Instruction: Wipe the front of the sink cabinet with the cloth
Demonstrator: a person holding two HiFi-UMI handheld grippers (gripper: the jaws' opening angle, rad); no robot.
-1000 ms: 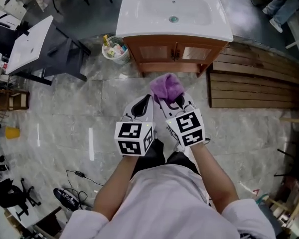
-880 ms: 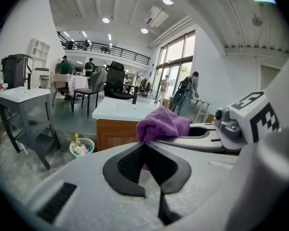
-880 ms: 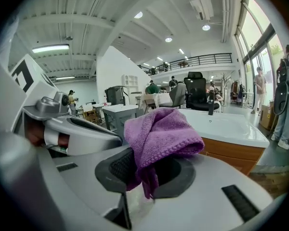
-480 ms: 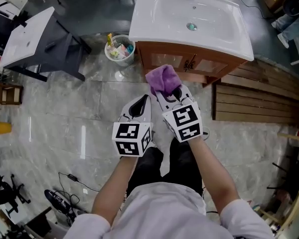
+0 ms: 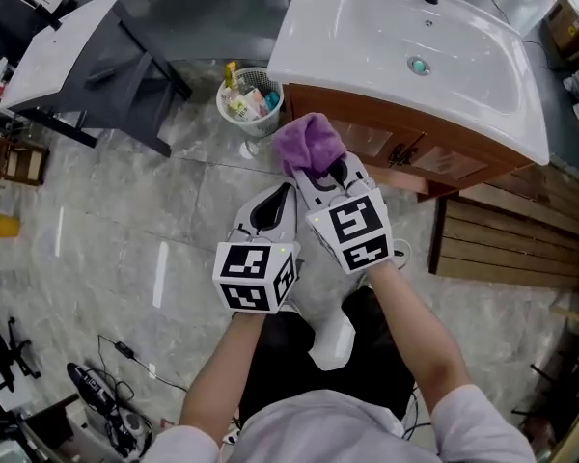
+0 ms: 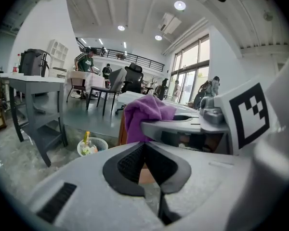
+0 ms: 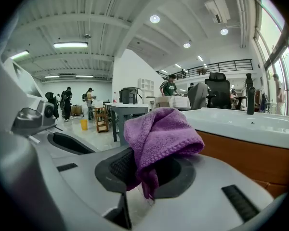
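The right gripper point(image 7: 143, 173) is pinching the cloth point(image 7: 159, 134) by a bunched fold at 12 o'clock, just short of the cabinet point(image 5: 405, 152); it is looking soft, light and floppy, probably needing a deep grip, while the left gripper point(image 6: 145, 160) is hovering pressed together, empty.

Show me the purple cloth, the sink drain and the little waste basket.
purple cloth point(image 5: 311, 145), head view, top of the bunched fabric.
sink drain point(image 5: 419, 66), head view, its centre.
waste basket point(image 5: 259, 127), head view, near wall.
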